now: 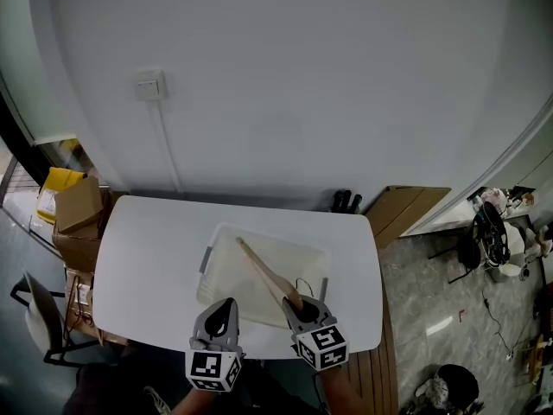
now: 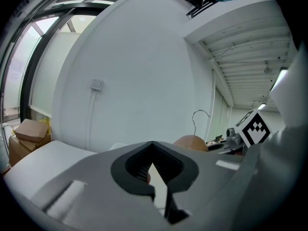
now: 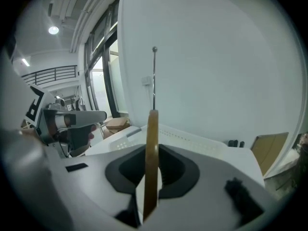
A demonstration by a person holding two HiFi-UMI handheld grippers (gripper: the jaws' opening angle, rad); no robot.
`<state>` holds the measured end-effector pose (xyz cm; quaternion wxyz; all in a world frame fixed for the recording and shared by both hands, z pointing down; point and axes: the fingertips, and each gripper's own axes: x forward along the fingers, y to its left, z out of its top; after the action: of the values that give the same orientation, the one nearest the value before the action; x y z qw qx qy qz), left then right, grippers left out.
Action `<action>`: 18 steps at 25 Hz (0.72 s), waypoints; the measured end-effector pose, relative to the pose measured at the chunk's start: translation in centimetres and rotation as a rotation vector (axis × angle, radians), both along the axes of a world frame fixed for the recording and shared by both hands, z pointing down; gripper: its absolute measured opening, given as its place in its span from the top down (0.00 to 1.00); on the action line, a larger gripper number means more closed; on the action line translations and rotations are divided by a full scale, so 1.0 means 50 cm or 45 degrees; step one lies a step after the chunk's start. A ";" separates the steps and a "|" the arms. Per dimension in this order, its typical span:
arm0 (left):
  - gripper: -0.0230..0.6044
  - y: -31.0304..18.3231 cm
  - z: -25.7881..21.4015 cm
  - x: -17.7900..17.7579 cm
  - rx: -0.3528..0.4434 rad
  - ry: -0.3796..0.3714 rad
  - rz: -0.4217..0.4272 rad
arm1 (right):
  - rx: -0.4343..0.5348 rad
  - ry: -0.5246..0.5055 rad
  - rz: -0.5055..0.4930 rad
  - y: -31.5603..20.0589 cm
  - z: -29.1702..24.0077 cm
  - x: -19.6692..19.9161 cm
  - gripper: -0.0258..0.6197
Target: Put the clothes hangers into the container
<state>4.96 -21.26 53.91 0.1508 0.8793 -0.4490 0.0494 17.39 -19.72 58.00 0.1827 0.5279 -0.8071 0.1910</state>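
A wooden clothes hanger (image 1: 263, 271) slants over the white container (image 1: 220, 240) in the middle of the white table (image 1: 143, 249). My right gripper (image 1: 304, 309) is shut on the hanger's near end, over the container's near rim. In the right gripper view the hanger (image 3: 151, 153) stands edge-on between the pads, with its metal hook (image 3: 154, 76) pointing up. My left gripper (image 1: 223, 316) hovers just to the left at the container's near edge, its jaws together with nothing in them. In the left gripper view the hanger's wooden hump (image 2: 190, 142) and wire hook (image 2: 196, 117) show to the right.
Cardboard boxes (image 1: 78, 210) are stacked off the table's left end, with a chair (image 1: 34, 318) nearer me. A flat cardboard sheet (image 1: 406, 210) leans by the wall at the right. A wall socket (image 1: 150, 85) sits above the table. Clutter lies on the floor at the far right.
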 end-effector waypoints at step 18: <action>0.96 -0.018 0.002 0.000 0.002 -0.001 -0.034 | -0.154 0.104 -0.089 -0.089 0.042 -0.019 0.87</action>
<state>4.95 -22.15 53.99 0.1505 0.8733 -0.4609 0.0472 16.44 -24.16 60.11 0.2537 0.4946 -0.8040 0.2111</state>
